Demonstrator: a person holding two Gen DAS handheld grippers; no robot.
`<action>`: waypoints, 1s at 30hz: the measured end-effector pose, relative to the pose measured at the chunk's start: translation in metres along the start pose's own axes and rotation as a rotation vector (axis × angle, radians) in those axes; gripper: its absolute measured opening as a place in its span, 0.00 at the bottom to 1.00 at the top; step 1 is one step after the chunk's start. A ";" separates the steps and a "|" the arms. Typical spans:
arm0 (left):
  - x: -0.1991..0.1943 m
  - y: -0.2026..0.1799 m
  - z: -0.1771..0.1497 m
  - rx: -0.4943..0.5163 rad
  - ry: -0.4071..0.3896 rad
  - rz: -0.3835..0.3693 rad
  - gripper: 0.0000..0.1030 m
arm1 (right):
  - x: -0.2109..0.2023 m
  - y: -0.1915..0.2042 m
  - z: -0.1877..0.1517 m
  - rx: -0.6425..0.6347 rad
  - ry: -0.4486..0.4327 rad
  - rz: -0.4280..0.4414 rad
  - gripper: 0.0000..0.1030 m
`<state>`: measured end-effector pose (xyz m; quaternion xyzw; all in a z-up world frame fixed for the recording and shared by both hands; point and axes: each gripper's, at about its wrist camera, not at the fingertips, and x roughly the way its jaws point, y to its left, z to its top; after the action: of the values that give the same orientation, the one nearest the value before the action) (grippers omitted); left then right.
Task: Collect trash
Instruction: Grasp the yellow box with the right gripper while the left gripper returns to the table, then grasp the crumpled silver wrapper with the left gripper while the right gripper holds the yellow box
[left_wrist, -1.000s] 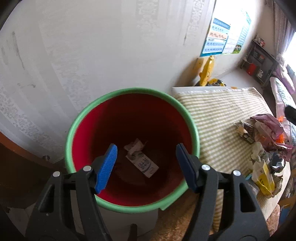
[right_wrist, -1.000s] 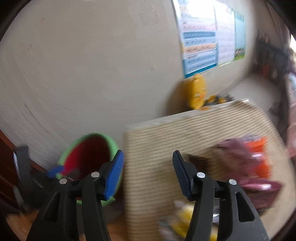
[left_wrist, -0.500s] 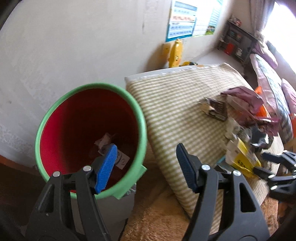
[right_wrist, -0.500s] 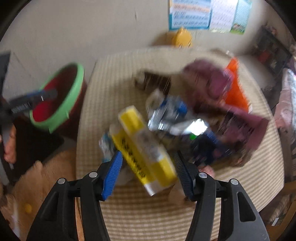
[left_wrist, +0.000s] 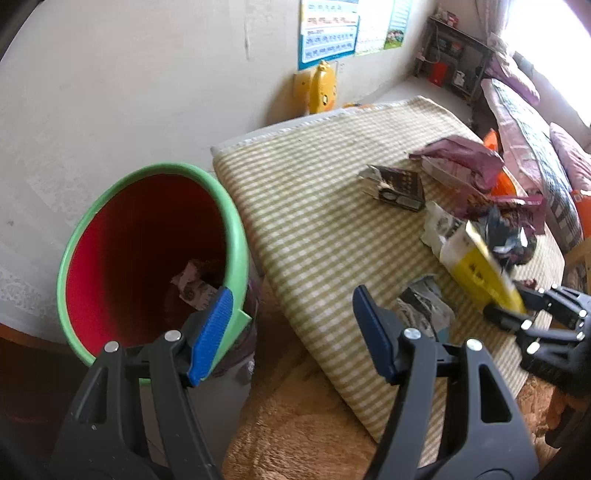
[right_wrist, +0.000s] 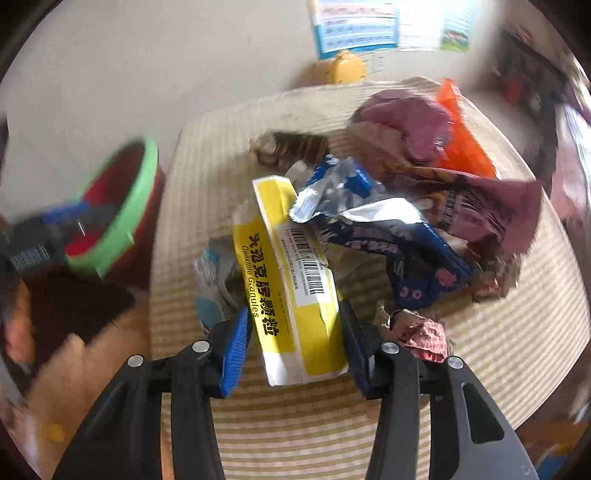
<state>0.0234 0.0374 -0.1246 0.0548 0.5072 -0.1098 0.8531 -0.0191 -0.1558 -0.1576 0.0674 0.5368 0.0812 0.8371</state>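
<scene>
On the checked mat (right_wrist: 369, 424), right claw (right_wrist: 293, 345) closing around yellow box (right_wrist: 295, 288), lengthwise away; left claw (left_wrist: 291, 332) released.

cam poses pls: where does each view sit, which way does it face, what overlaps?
Left wrist: on the left tongs, angled down; open, empty, by the bin.
Right wrist: on the right tongs, angled down, just closing around the yellow box; a hand at the left edge.
Shared: bin, box, checked mat, each other's tongs.

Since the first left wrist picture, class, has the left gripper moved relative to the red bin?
Yes. The left gripper has shifted rightward off the red bin: the bin sits at the view's left, and the right pad lies over the checked mat.
</scene>
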 end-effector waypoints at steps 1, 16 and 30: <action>0.001 -0.004 -0.001 0.007 0.007 -0.008 0.63 | -0.006 -0.005 0.000 0.040 -0.017 0.016 0.42; 0.053 -0.093 -0.012 0.100 0.196 -0.226 0.55 | -0.042 -0.042 -0.001 0.301 -0.151 0.063 0.43; 0.030 -0.068 -0.002 0.068 0.071 -0.151 0.17 | -0.051 -0.043 -0.008 0.315 -0.186 0.071 0.43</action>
<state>0.0191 -0.0326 -0.1504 0.0491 0.5359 -0.1890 0.8214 -0.0443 -0.2081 -0.1245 0.2236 0.4606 0.0189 0.8588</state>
